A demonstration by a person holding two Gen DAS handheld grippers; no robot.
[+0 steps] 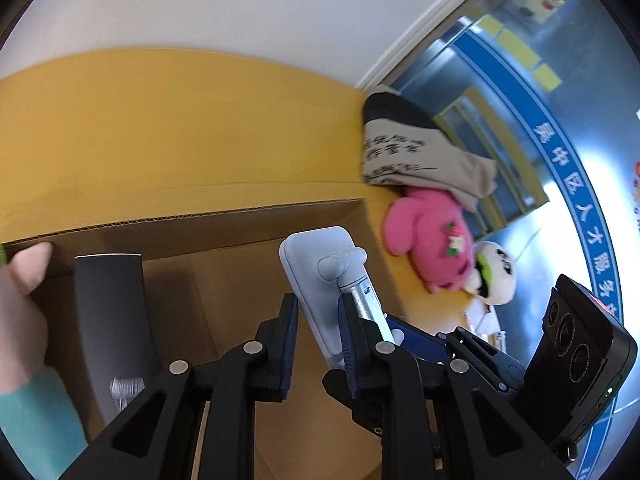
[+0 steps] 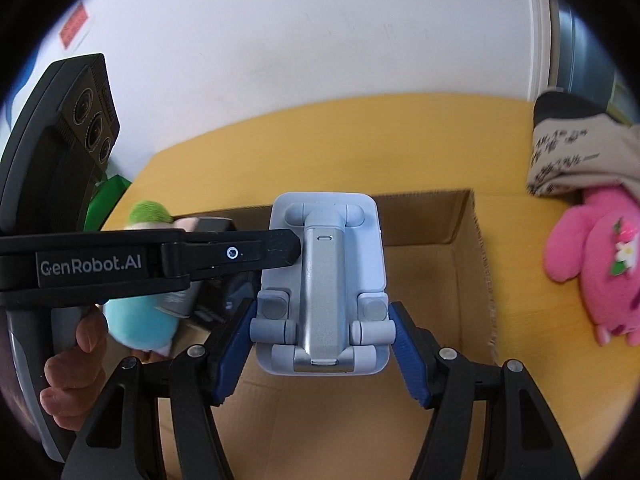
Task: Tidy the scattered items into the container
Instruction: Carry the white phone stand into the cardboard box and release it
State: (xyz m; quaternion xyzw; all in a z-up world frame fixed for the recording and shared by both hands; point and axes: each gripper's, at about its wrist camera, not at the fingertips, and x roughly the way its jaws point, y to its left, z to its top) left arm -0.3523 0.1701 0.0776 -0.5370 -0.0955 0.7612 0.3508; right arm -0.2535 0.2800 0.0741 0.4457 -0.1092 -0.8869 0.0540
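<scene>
Both views are bright and evenly lit. Glare washes out the glass door [image 1: 560, 200] at right in the left wrist view. Soft shadow fills the cardboard box [image 2: 460, 264]. Fisheye distortion curves the table [image 1: 160, 120] edge; black vignetting rings each frame. Motion blur softens the pink plush toy [image 1: 432, 240].

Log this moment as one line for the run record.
right tool: shut on phone stand | left tool: at stand, grip unclear | position: over cardboard box | pink plush: on table

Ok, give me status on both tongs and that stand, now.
Right tongs shut on phone stand, over the box. Left tongs also shut on it. Pink plush waits on table; nothing blocking.
</scene>
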